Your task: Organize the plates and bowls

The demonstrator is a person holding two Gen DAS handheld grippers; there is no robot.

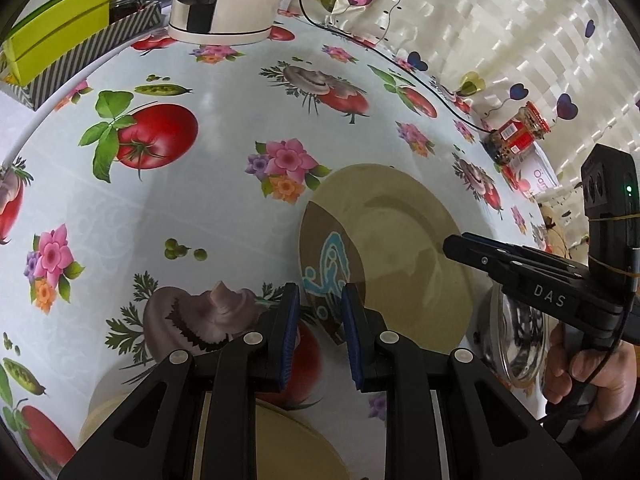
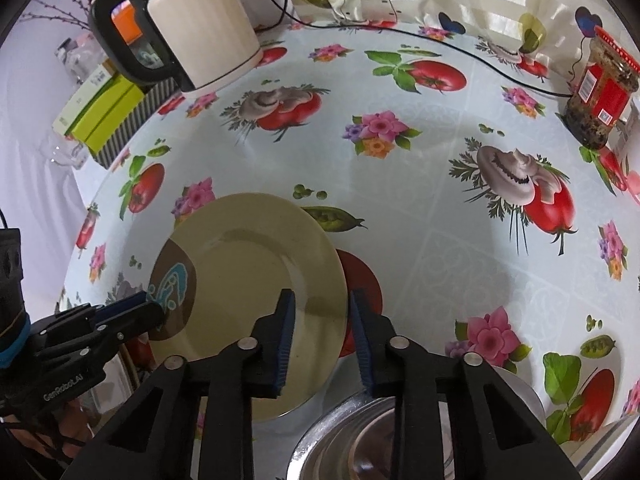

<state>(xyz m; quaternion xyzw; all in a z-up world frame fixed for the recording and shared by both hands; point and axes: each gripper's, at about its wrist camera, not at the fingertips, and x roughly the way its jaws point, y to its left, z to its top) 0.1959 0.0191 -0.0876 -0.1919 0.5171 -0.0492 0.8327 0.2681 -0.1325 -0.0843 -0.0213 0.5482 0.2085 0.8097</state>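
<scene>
Holding both tongs partly open over the table, I grip nothing. My left tongs straddle the brown-patterned edge of the beige plate, and my right tongs straddle its opposite rim. A steel bowl sits just beside the plate, near the kettle.

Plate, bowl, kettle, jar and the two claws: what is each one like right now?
Plate: face up, empty.
Steel bowl: right way up, looks empty.
Electric kettle: standing upright.
Jar: upright, red lid on.
Left claw: open, at the plate's brown patterned edge.
Right claw: open, at the plate's opposite rim.
</scene>
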